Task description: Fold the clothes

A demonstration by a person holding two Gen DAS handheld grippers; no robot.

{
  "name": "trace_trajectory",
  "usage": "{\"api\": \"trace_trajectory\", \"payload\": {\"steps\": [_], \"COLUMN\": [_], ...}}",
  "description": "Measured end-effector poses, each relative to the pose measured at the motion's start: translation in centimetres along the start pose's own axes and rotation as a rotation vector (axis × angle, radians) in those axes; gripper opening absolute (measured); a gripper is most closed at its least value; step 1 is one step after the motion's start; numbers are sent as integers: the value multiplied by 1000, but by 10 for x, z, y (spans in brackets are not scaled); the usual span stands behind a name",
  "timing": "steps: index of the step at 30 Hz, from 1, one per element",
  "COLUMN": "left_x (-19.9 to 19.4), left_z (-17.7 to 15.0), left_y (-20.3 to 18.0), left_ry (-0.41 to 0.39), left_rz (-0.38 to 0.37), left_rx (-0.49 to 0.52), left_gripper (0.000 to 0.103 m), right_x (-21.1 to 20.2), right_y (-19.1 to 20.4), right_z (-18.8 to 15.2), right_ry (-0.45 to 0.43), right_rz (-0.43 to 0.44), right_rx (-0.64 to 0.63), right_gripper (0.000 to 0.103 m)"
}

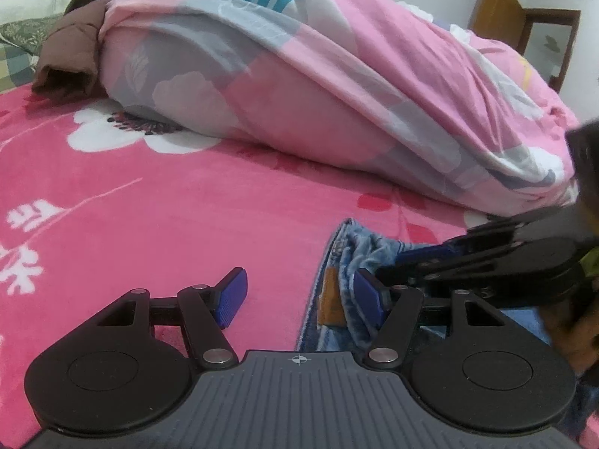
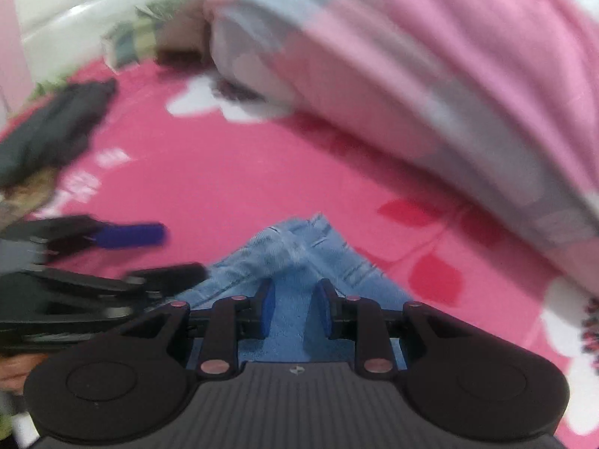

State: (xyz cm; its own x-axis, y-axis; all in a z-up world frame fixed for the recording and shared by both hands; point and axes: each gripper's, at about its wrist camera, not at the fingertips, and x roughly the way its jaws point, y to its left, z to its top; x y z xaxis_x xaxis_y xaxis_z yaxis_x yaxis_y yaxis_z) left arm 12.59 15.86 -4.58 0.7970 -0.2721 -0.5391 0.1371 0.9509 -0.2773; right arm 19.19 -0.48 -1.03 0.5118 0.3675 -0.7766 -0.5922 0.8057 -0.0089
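A: What does the left wrist view show?
B: The left gripper (image 1: 301,297) stands with its jaws spread wide and nothing pressed between them. One blue pad hangs over the pink blanket (image 1: 187,205); the other sits at the edge of the jeans (image 1: 352,262), which lie crumpled on the blanket at the lower right. The right gripper (image 1: 389,262) comes in from the right edge, its tips down on the denim.

A: And behind that?
B: A rolled pink and grey quilt (image 1: 337,93) runs across the bed, with a brown garment (image 1: 71,56) at its left end.

A: The right wrist view?
B: Blurred. The right gripper (image 2: 295,310) has its jaws narrowed with blue denim (image 2: 292,254) lying between and ahead of the pads; I cannot tell whether they pinch it. The left gripper (image 2: 149,254) shows at the left, released, just beside the jeans. The quilt (image 2: 411,75) fills the upper right
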Motion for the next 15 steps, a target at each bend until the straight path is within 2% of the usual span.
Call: {"api": "trace_trajectory", "payload": {"steps": [2,5,8,12,15], "left_x": [-3,-13,-24,-29,-33], "left_z": [0,2,4,3,1], "left_y": [1,1,-3,-13,-27], "left_ry": [-19,-74,-140,-192,-201], "left_rz": [-6,-11,-25,-45,-63], "left_rx": [0,8,10,25,70], "left_gripper": [64,67,69,69,70], "right_x": [-5,-46,-124,-248,-329], "right_y": [-4,-20,-36,-53,-61], "right_z": [-6,-17,-47,-118,-182], "right_ry": [-66,-173,-348,-529,-639], "right_rz": [4,57,135,287,435], "right_rx": [39,148,236,376,511], "right_gripper": [27,27,27,29,41]}}
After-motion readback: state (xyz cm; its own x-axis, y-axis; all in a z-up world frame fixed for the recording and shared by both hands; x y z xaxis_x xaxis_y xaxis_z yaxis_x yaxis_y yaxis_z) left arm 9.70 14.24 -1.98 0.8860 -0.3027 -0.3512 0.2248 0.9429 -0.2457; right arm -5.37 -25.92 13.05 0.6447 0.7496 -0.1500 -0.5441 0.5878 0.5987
